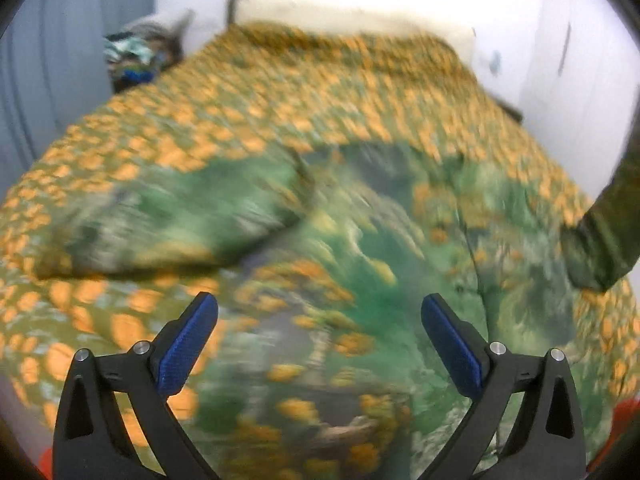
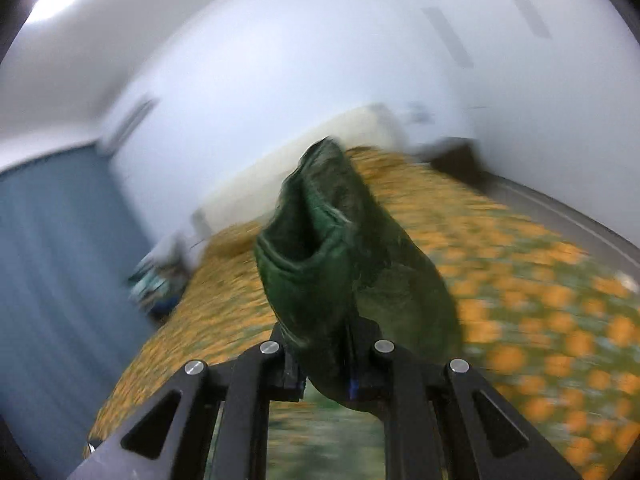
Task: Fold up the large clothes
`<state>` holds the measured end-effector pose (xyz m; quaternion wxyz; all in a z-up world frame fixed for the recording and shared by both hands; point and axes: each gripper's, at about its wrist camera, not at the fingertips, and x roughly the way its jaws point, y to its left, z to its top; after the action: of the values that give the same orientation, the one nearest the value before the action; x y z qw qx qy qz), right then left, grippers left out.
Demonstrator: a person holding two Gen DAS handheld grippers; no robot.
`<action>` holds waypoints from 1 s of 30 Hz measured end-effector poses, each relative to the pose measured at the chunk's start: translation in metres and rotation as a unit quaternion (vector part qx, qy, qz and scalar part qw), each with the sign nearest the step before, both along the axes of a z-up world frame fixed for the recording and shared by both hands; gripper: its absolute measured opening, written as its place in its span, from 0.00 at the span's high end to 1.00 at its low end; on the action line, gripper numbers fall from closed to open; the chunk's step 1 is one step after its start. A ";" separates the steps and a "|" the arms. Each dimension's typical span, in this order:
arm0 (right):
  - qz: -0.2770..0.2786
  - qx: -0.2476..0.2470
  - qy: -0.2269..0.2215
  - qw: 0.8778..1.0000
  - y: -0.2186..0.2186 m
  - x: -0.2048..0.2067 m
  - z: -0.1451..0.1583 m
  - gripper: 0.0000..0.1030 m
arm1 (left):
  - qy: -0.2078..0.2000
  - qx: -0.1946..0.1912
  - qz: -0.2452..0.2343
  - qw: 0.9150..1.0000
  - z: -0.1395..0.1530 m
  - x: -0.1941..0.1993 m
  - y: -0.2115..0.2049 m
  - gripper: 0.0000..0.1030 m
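Both views heavily motion-blurred.

Left tool [image 1: 320, 340]: jaws spread wide, blue pads [image 1: 186, 346] well apart, nothing between them. It hangs above the garment [image 1: 348, 248], pointing down at it.

Garment: large, green with orange and pale patterning (print detail unreadable in the blur). It lies spread on the bed [image 1: 280, 92], which carries an orange-and-olive patterned cover. One sleeve [image 1: 176, 216] lies out to the left in the left wrist view. Another dark green part [image 1: 604, 236] rises off the bed at that view's right edge.

Right tool [image 2: 324, 364]: jaws closed tight on a dark green fold of the garment [image 2: 340, 256], with the cloth bunched and standing up ahead of the fingers, lifted clear of the bed cover [image 2: 540, 300].

Surroundings: white wall [image 2: 300, 80], blue-grey curtain [image 2: 52, 260], cream headboard [image 1: 348, 12], a heap of mixed cloth [image 1: 136, 56] beside the bed's far left corner.
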<state>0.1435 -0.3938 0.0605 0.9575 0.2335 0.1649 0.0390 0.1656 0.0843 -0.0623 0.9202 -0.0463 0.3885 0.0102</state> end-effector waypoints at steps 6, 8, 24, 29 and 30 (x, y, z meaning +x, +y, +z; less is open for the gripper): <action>0.114 -0.030 0.099 0.988 0.171 0.081 -0.085 0.14 | -0.019 -0.007 0.079 0.997 -0.030 -0.036 0.058 0.01; 0.156 -0.027 0.167 0.973 0.206 0.093 -0.133 0.11 | 0.004 -0.026 0.098 0.995 -0.050 -0.036 0.074 0.01; 0.083 -0.180 0.327 0.924 0.146 0.128 -0.239 0.09 | 0.074 -0.044 0.050 0.995 -0.090 -0.020 0.063 0.01; 0.084 -0.204 0.319 0.922 0.158 0.125 -0.240 0.07 | 0.104 -0.049 0.038 0.993 -0.101 -0.022 0.060 0.01; 0.089 -0.196 0.307 0.927 0.159 0.118 -0.231 0.07 | 0.100 -0.044 0.036 0.993 -0.099 -0.022 0.059 0.01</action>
<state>0.2614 -0.2351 -0.1702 0.8795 0.0260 0.4749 0.0173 0.1431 0.1434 -0.1609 0.8727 -0.0990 0.4772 0.0305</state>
